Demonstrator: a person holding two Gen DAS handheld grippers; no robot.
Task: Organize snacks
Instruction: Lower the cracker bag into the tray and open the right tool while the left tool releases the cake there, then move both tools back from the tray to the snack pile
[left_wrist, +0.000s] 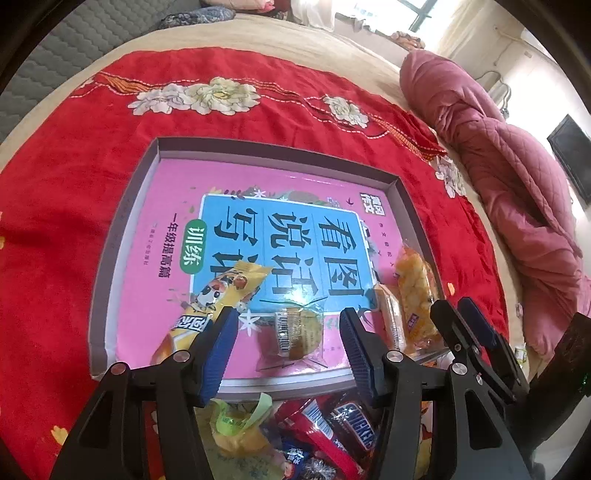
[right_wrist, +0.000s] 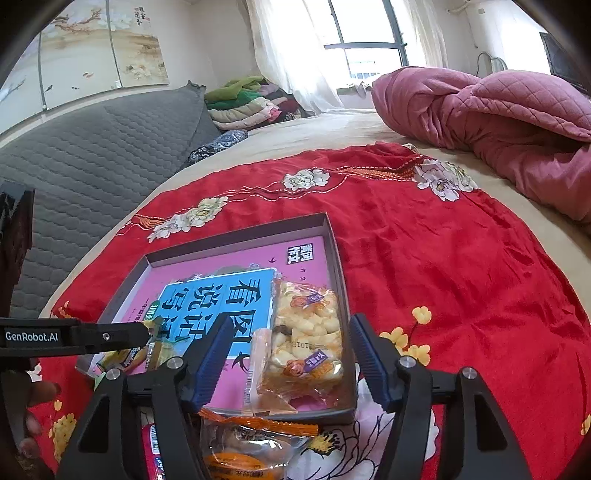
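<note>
Left wrist view: a red floral blanket (left_wrist: 66, 221) is spread over the bed, and on it a shallow pink box (left_wrist: 125, 258) is set. Four packets are already laid inside: a yellow snack bag (left_wrist: 218, 295), a clear-wrapped cake (left_wrist: 299, 332), a wafer pack (left_wrist: 389, 314) and a puffed snack bag (left_wrist: 413, 291). A loose snack pile (left_wrist: 321, 435) is left outside the near rim. Nothing is gripped: the left gripper (left_wrist: 288, 332) and right gripper (right_wrist: 288, 354) are both held apart, empty.

Snack packets (left_wrist: 295, 332) in tray (left_wrist: 122, 236)
</note>
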